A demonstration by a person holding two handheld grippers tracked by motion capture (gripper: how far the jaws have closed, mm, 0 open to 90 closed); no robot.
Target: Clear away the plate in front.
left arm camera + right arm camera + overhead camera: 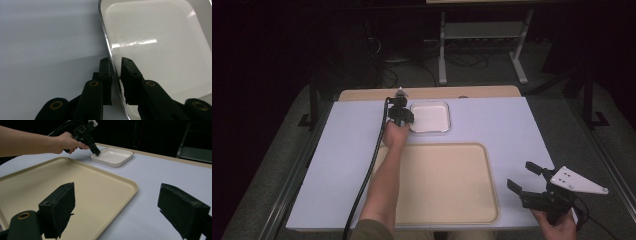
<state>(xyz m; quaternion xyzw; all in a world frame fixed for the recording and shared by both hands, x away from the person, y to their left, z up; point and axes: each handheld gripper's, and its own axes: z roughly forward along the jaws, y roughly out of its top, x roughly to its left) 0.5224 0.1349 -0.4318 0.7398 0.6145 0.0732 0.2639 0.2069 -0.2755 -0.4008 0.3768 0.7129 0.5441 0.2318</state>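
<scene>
The left gripper [401,118] is reaching to the far middle of the desk [492,125], at about 12 o'clock from the person, and is meeting the dish [430,117] at the dish's 9 o'clock edge. In the left gripper view the rim [107,45] of that white, square, shallow dish is running straight up between the two black jaws: one jaw is sitting outside on the desk side, the other inside over the glossy white floor of the dish. The jaws are standing narrowly apart with the rim between them and look to be pinching it, though a thin sliver of light is showing beside the rim, so full contact on both pads cannot be confirmed. The dish is lying flat on the desk, just beyond the far edge of the tray [447,185], at the tray's 12 o'clock, near it but not touching.

The tray is a large beige one with rounded corners, sitting at the near middle of the desk.

The right gripper [524,181] is hovering at about 4 o'clock from the tray, just off its near right corner, with the hand [557,225] holding it at the desk's near edge. Its jaws are spread wide with nothing between them, pointing toward the tray and the dish beyond.
</scene>
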